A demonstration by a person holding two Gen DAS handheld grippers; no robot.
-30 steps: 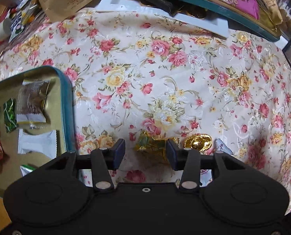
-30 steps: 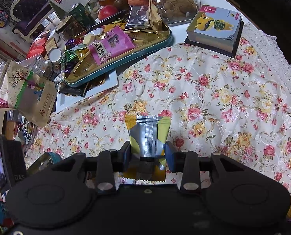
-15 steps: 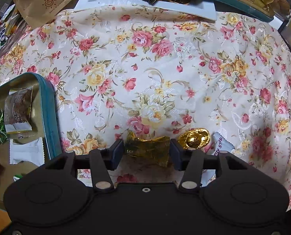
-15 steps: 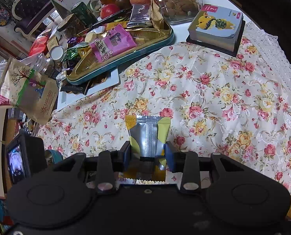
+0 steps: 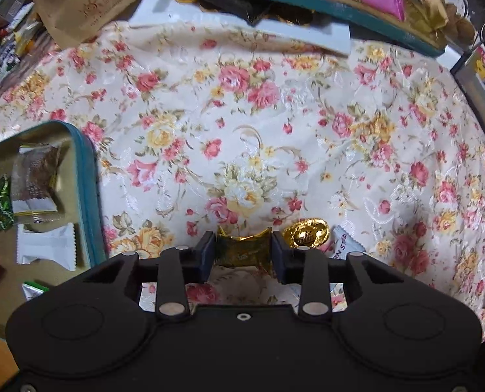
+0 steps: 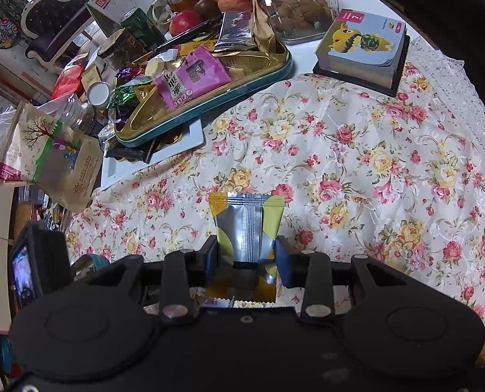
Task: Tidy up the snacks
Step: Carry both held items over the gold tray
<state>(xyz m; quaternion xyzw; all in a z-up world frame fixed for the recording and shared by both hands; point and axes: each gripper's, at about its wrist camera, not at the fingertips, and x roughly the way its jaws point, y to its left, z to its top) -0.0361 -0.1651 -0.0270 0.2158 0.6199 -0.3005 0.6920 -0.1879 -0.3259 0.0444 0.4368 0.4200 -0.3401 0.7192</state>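
Note:
My left gripper (image 5: 243, 253) points straight down over the floral tablecloth (image 5: 242, 114). Its jaws are closing, and the pads press the two ends of a crinkled gold-foil snack (image 5: 244, 250), which bows between them. A gold ingot-shaped candy (image 5: 306, 232) and a white sachet (image 5: 343, 250) lie just right of it. To the left is a teal-rimmed tin (image 5: 88, 189) with several wrapped snacks inside. My right gripper (image 6: 247, 258) is shut on a silver and yellow packet (image 6: 247, 219), held above the cloth.
A second teal tin (image 6: 209, 107) heaped with snacks sits at the back on a white board. Around it are a kraft pouch (image 6: 56, 160), a glass jar (image 6: 294, 3), apples and a small book (image 6: 363, 49). Lace cloth edge at right.
The left jaws widened, then closed in on the gold-foil snack, which now bows between the pads. The right gripper and its packet have not moved.

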